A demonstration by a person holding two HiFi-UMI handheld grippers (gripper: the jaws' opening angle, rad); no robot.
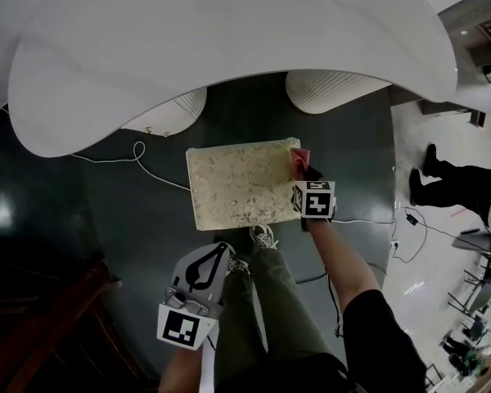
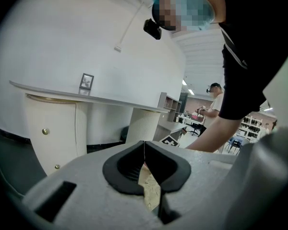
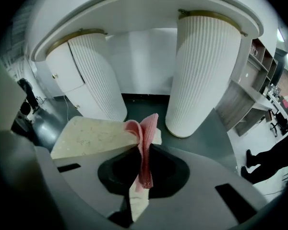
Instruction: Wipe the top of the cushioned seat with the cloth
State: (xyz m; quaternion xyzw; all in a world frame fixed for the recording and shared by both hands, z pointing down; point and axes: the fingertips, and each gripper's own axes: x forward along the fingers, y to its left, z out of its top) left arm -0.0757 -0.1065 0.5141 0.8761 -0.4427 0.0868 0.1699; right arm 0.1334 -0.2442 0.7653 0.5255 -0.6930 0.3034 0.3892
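The right claw [image 1: 310, 174], clamped on the pink ribbed cloth [image 3: 145, 138], sits at the right edge of the cream patterned cushioned seat [image 1: 241, 182]. Wiping seems underway and calls next for a leftward sweep. The left claw [image 2: 144, 150] hangs closed, empty.

We think this is a big open office, close to its front desk. We see a huge white curved counter [image 1: 229, 31] on fat white ribbed legs [image 3: 204, 71] over a dark shiny floor [image 1: 131, 236]. A small picture frame [image 2: 87, 81] stands on the counter, and under it is a cupboard [image 2: 48, 128] with round knobs. Farther off we see shelves [image 2: 169, 102], work tables [image 2: 185, 121] and rolling chairs [image 2: 235, 142] — and another person [image 1: 454, 188] standing there. A thin white cable [image 1: 139, 158] lies on the floor.
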